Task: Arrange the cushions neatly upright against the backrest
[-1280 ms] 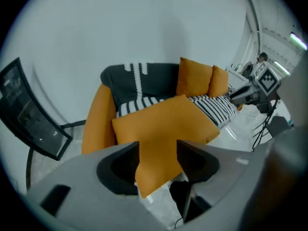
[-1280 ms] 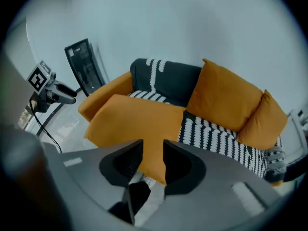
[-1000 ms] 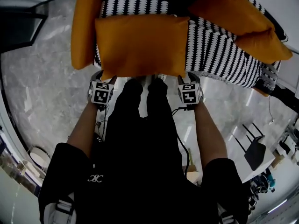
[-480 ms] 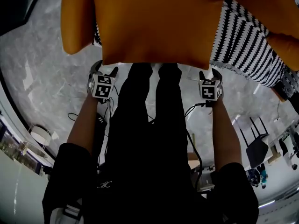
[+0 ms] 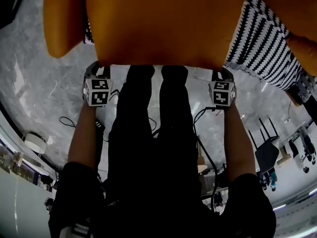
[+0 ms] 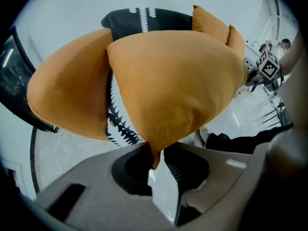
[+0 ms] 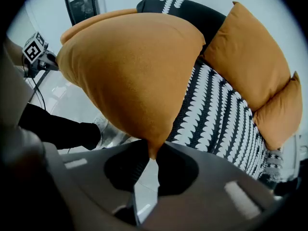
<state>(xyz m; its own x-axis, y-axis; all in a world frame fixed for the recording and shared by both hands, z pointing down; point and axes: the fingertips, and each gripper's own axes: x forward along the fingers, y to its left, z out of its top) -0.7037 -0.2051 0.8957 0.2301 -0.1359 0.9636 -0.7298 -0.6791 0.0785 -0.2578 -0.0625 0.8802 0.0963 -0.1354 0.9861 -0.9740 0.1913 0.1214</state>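
Forearms parallel, left gripper [image 6: 156,159] and right gripper [image 7: 150,153] pointing down, jaws just closed, each pinching a near corner of orange cushion [image 5: 163,24], cushion looming larger than a second ago.

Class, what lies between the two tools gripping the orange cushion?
The person's legs, in the head view; left tool and right tool have just closed on corners of the cushion.
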